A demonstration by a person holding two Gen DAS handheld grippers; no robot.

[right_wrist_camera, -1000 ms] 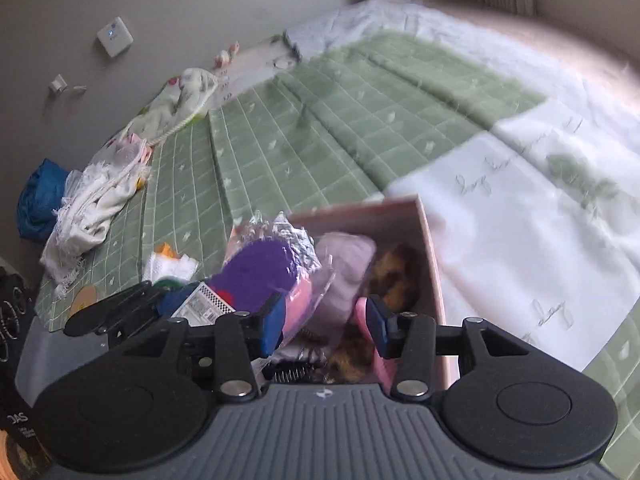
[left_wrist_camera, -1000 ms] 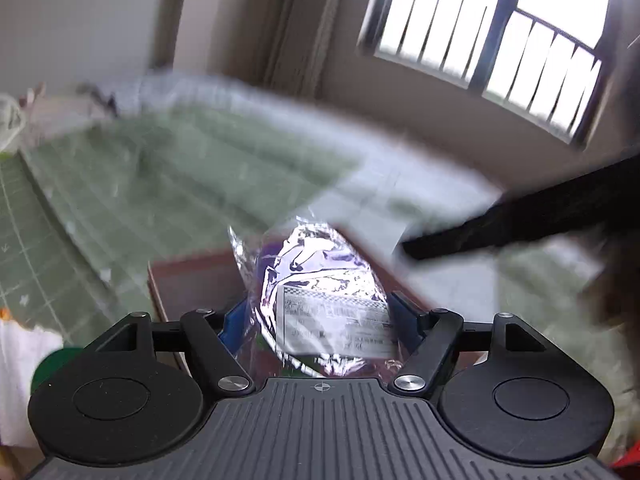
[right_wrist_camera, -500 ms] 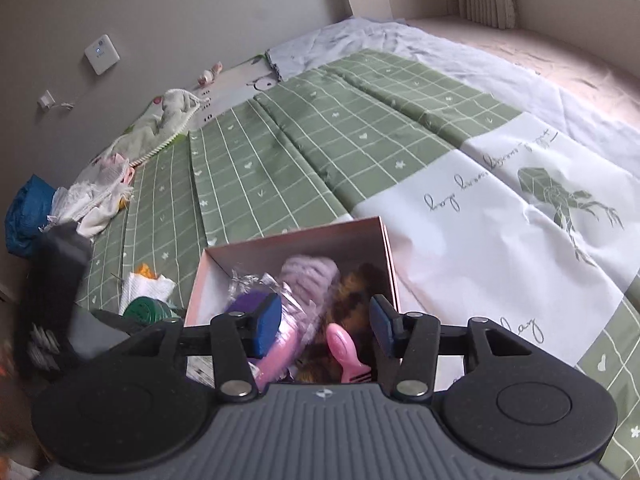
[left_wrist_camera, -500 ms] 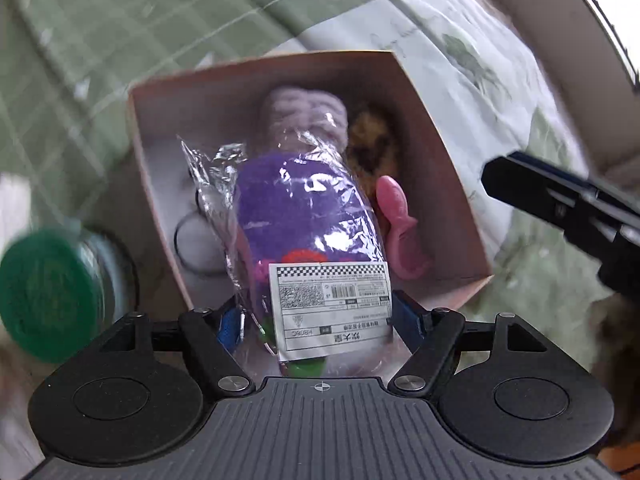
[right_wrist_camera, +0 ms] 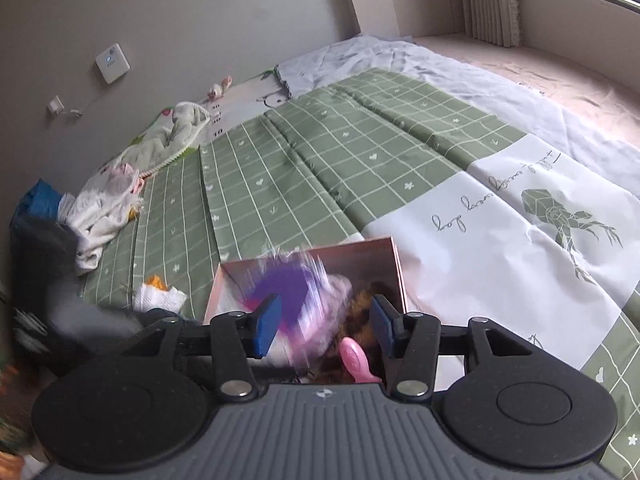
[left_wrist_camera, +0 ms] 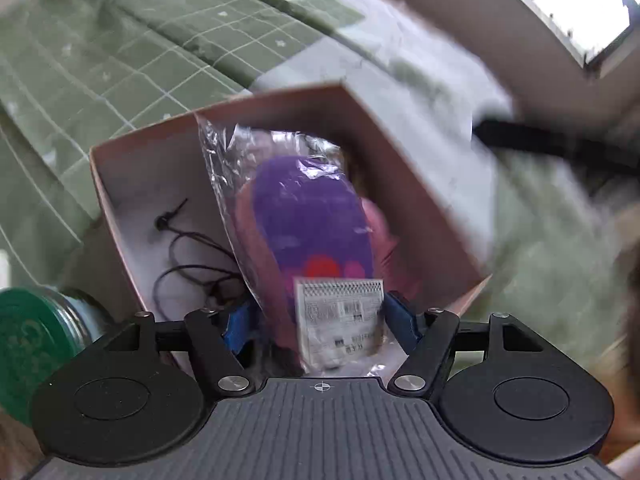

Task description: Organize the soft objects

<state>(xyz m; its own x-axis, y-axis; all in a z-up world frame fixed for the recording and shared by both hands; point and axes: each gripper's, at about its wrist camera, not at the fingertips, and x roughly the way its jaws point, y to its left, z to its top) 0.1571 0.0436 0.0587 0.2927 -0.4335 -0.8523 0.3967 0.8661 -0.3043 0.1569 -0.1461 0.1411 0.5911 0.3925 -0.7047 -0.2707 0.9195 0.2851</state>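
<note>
- Left wrist view: the left gripper (left_wrist_camera: 318, 320) points steeply down into an open pink box (left_wrist_camera: 420, 184) that sits on the green checked bedspread (left_wrist_camera: 120, 52).
- Between its blue pads (left_wrist_camera: 236, 326) hangs a purple plush toy in a clear wrapper (left_wrist_camera: 312, 216), gripped at the near end where the white label (left_wrist_camera: 340, 312) is. The jaws stand wide because the packet is bulky, and they have just been closing a little on it. The right pad touches the label edge; the left pad's contact is blurred, but I judge the toy is held.
- Held by its tail end, the toy hangs nose-first into the box, which suits lowering it in.
- A black cord (left_wrist_camera: 188, 248) lies on the box floor to the left of the toy. A green-lidded jar (left_wrist_camera: 28, 344) stands outside the box at the near left.
- Right wrist view: the right gripper (right_wrist_camera: 324, 326) hovers at the near edge of the same box, jaws about half open with nothing between the pads. It seems to be waiting clear of the drop.
- In the box the wrapped purple toy shows as a blur at the left. A brown furry thing (right_wrist_camera: 360, 312) and a pink fish-shaped piece (right_wrist_camera: 356, 360) lie at the near right.
- Heaped cloths (right_wrist_camera: 108, 208) lie far left on the bed.
</note>
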